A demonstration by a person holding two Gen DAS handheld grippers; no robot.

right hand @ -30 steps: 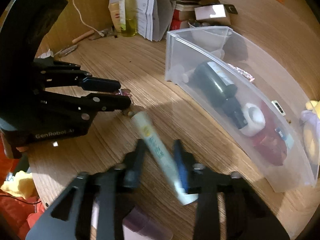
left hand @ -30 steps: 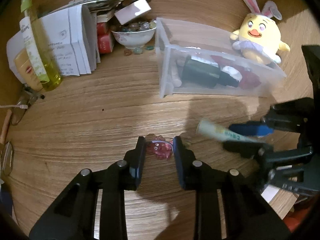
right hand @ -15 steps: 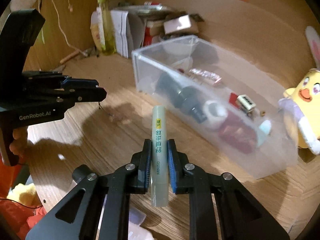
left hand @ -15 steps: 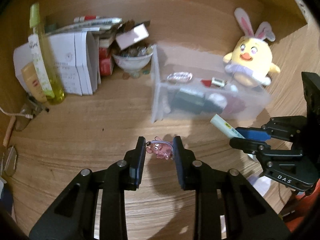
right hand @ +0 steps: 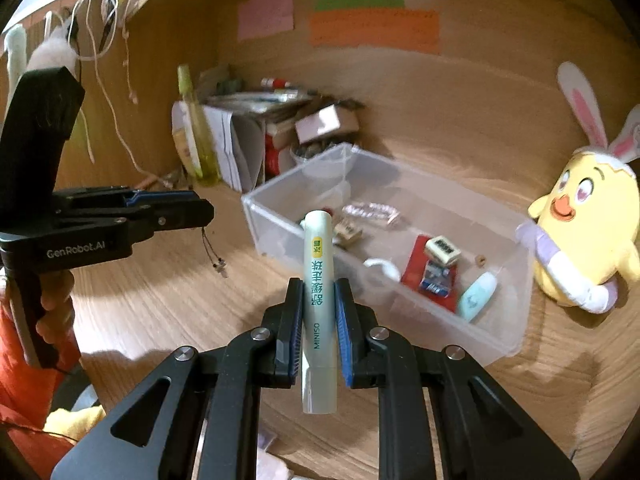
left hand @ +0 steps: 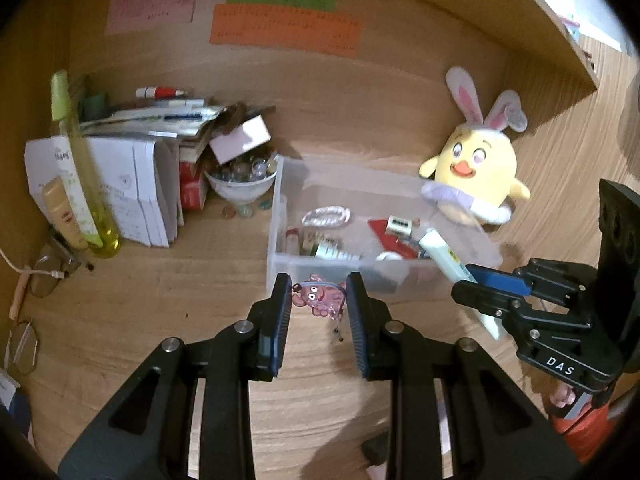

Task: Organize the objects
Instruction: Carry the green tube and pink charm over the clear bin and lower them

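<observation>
My left gripper is shut on a small pink bear charm and holds it above the desk, just in front of the clear plastic bin. Its cord dangles from the left gripper in the right wrist view. My right gripper is shut on a pale green MINISO tube and holds it upright in front of the bin. In the left wrist view the tube sits over the bin's right end, held by the right gripper. The bin holds several small items.
A yellow chick plush with rabbit ears stands right of the bin. A bowl of marbles, papers, a yellow-green bottle and glasses crowd the back left. The wooden desk stretches in front.
Both grippers have risen and tilted up with their objects, so the back wall and notes now show. The tube has moved closer over the bin.
</observation>
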